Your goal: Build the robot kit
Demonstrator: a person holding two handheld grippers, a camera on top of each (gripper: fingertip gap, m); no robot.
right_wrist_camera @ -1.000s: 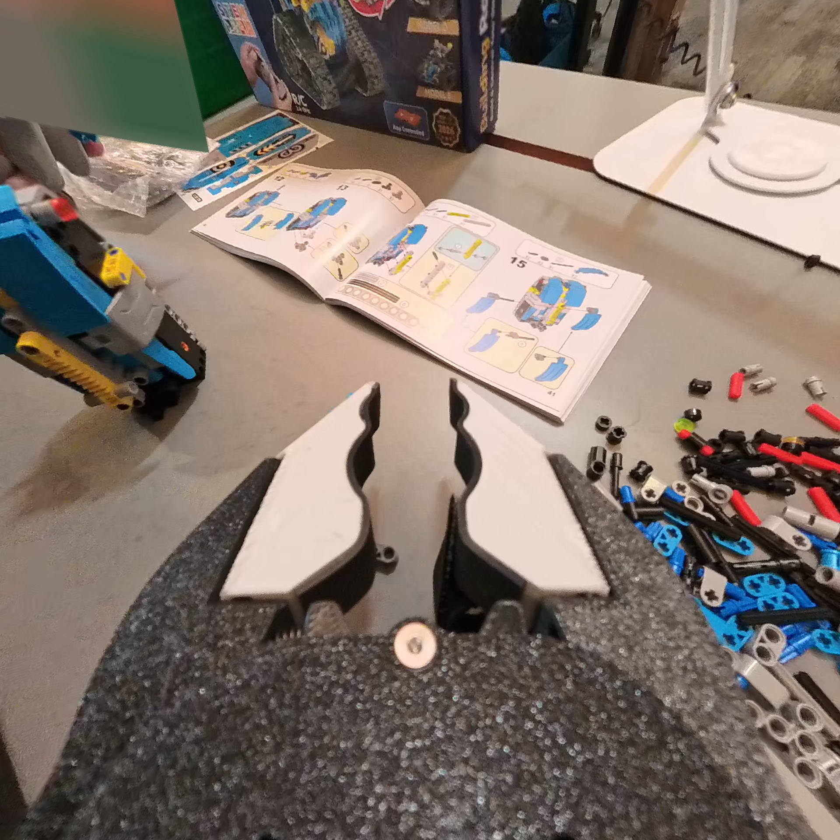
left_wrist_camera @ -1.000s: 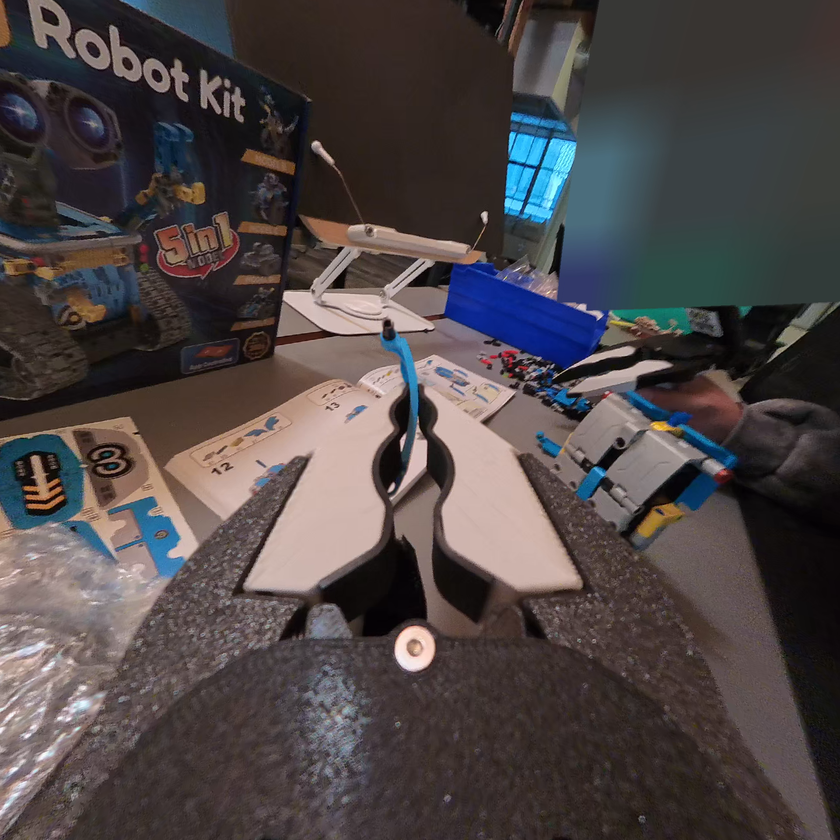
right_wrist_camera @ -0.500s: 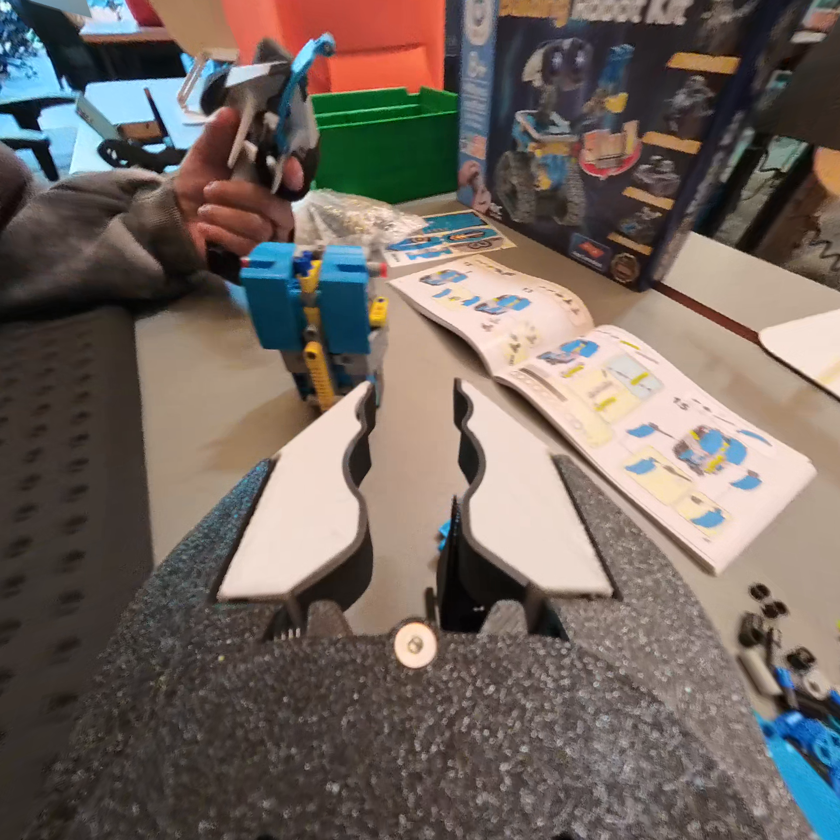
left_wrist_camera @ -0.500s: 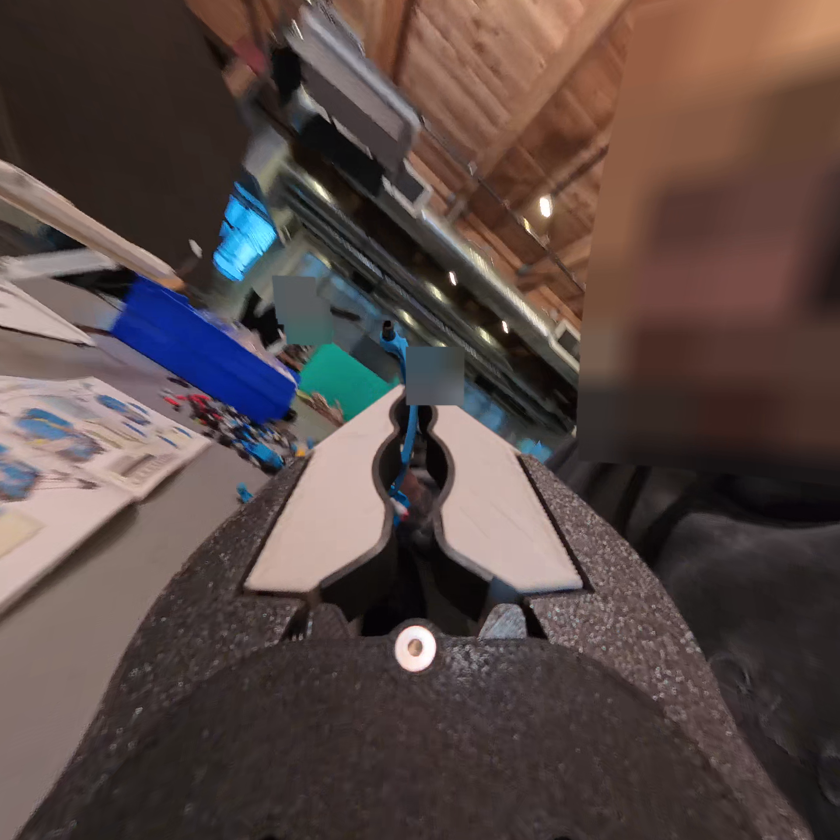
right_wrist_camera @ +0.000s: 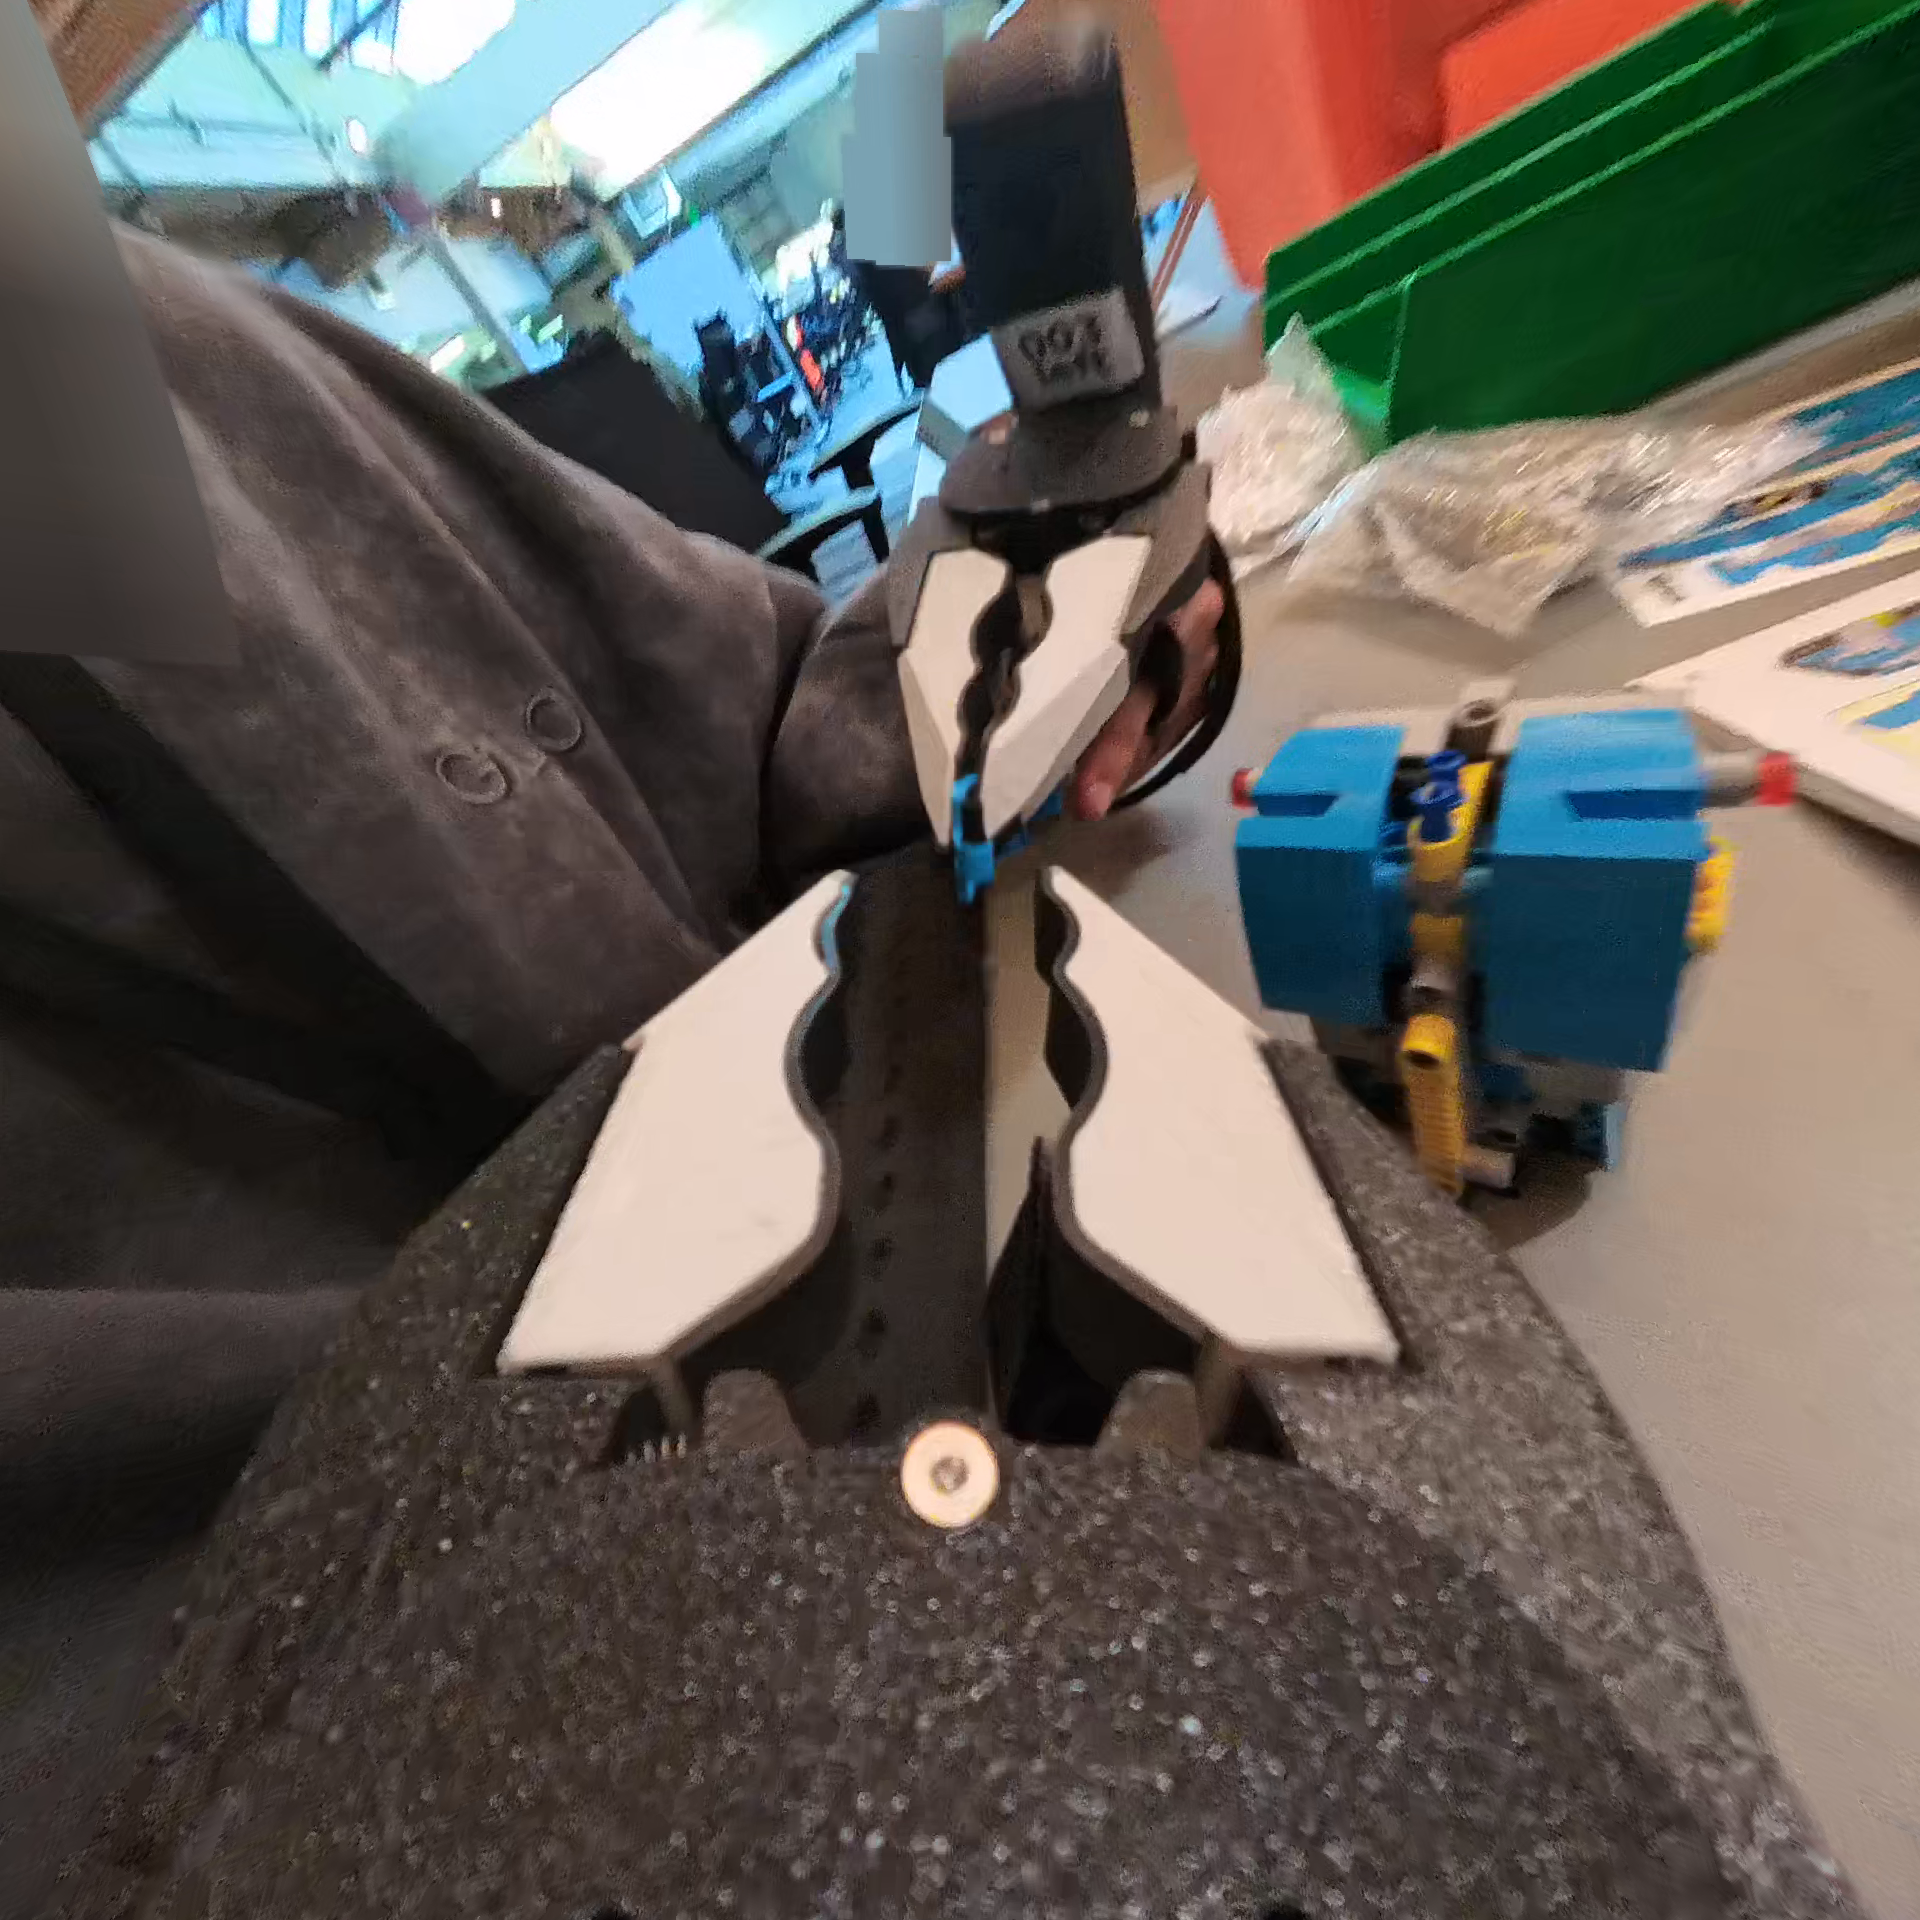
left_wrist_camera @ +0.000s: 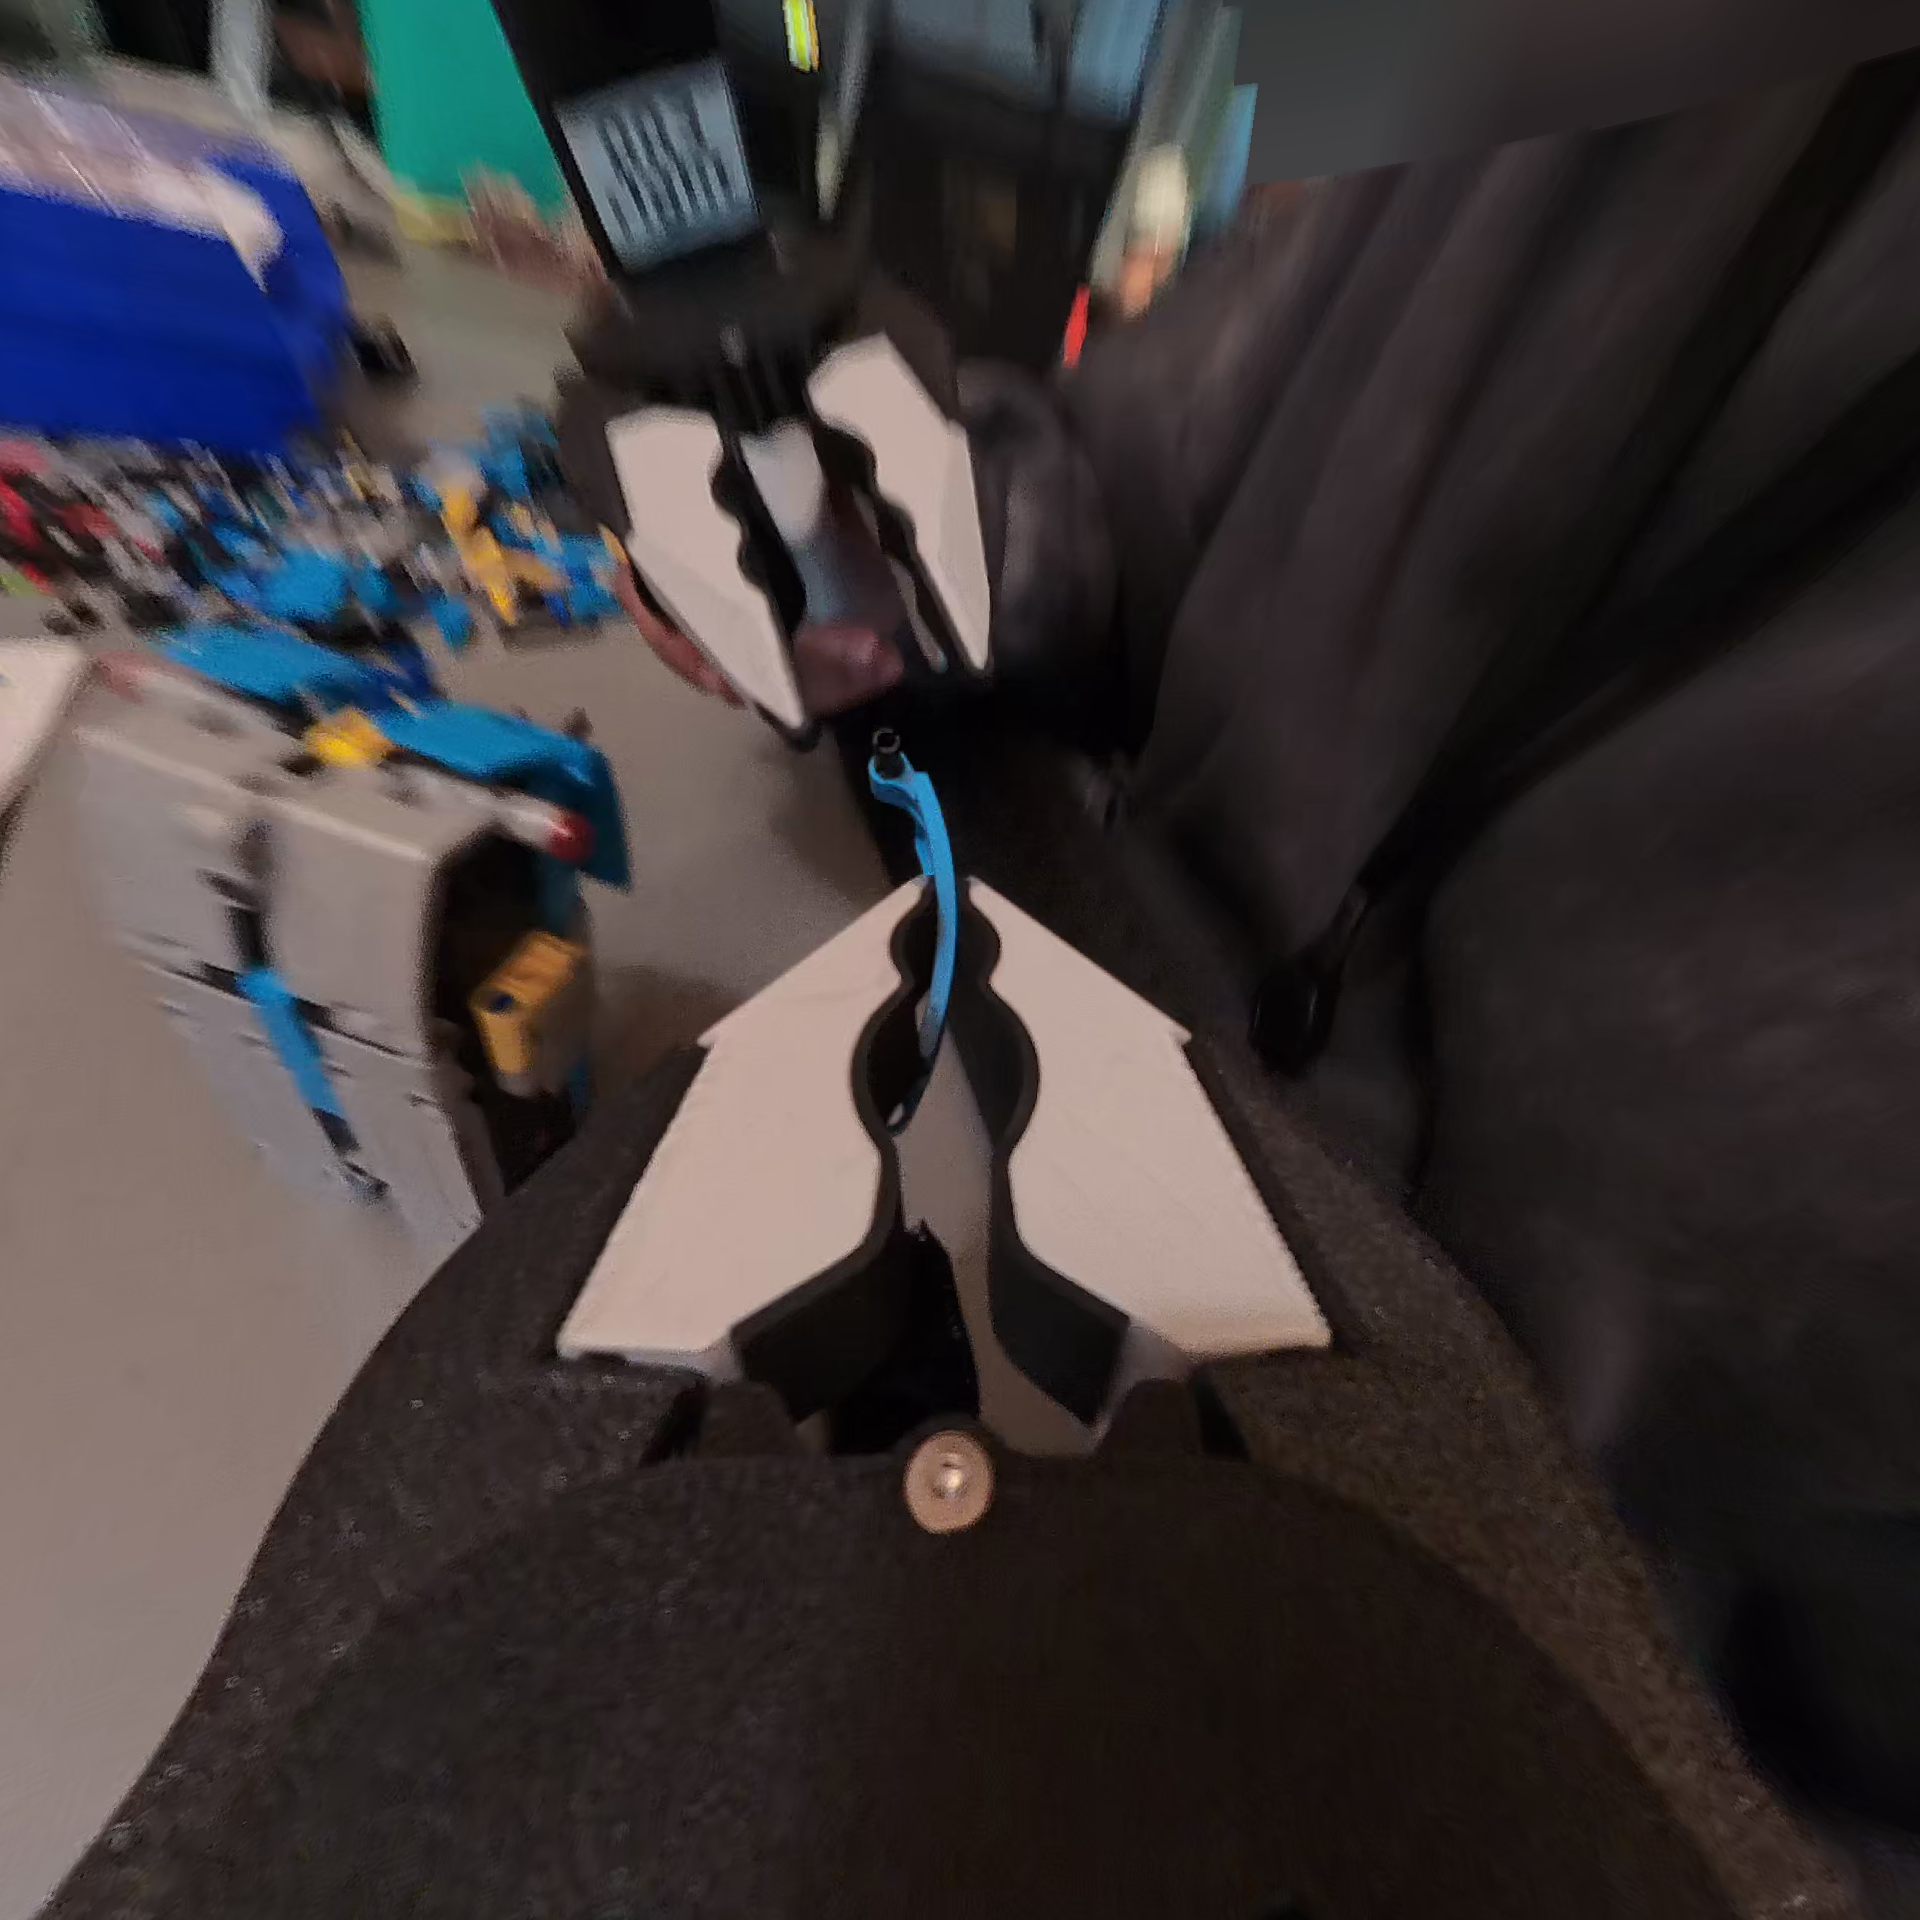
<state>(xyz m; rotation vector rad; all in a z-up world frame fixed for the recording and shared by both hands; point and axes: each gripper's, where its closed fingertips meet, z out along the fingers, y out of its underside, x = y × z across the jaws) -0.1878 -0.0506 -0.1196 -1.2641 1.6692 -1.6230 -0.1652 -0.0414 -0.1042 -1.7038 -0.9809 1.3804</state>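
My left gripper (left_wrist_camera: 943,889) is shut on a thin curved blue piece (left_wrist_camera: 935,935) whose black-tipped end sticks out past the fingertips. It also shows in the right wrist view (right_wrist_camera: 975,805), pointing down with the blue piece (right_wrist_camera: 971,862) at its tips. My right gripper (right_wrist_camera: 945,881) is open and empty, its fingertips just below that piece on either side. It shows facing me in the left wrist view (left_wrist_camera: 883,691). A blue, grey and yellow brick model (right_wrist_camera: 1475,883) stands on the grey table (right_wrist_camera: 1714,1299), right of both grippers; it is blurred in the left wrist view (left_wrist_camera: 312,935).
A pile of loose small pieces (left_wrist_camera: 312,561) lies before a blue bin (left_wrist_camera: 135,312). Crumpled plastic bags (right_wrist_camera: 1455,499), a green bin (right_wrist_camera: 1610,239) and an open booklet (right_wrist_camera: 1818,717) lie behind the model. The person's dark grey garment (right_wrist_camera: 468,675) fills the table's near side.
Both grippers have swung round to face each other at the table's near edge. The left one came down from pointing upward, still shut on the blue piece. The right one stayed open.
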